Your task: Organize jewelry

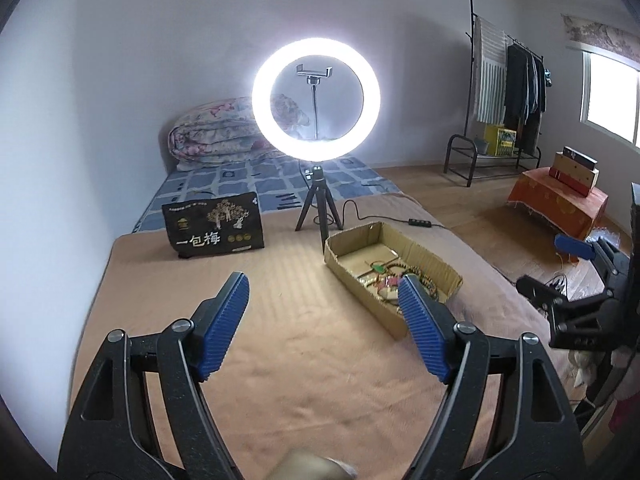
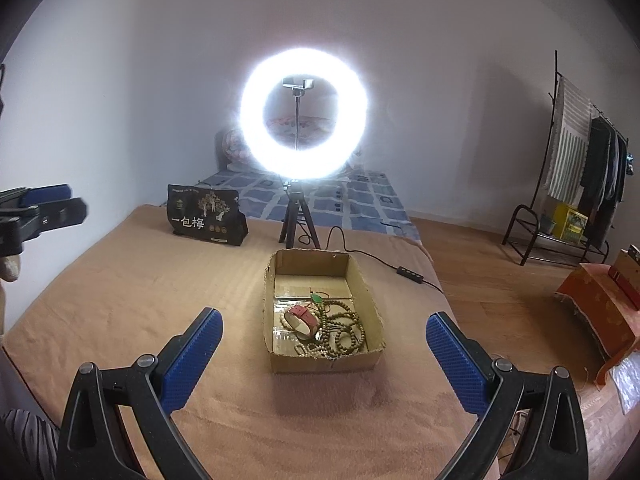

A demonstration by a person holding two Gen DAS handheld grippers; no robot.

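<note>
cardboard made up the shallow open box that lay on the tan blanket in the left wrist view, to the right of centre, with the jewelry heaped inside it toward its near end. the left gripper hung above the blanket with its blue ribbed pads spread wide and nothing between them; its right pad overlapped the near part of the box in the picture, though whether it touched could not be told. behind the box stood a lit ring light on a small black tripod, and left of that a black printed bag stood upright on the blanket. a folded floral quilt lay at the far end against the wall. the right gripper showed at the right edge, seen from the side. a clothes rack stood across the wooden floor.

in the right wrist view the box sat straight ahead, centred between the right gripper's wide-open fingers, which held nothing and stayed apart from it. inside lay a red-strapped watch, strings of pale wooden beads coiled beside and partly under it, and a green pendant just behind. the far half of the box floor was bare. the left gripper reached in from the left edge, well apart from the box. the ring light glared behind the box, and the black bag stood to its left.
</note>
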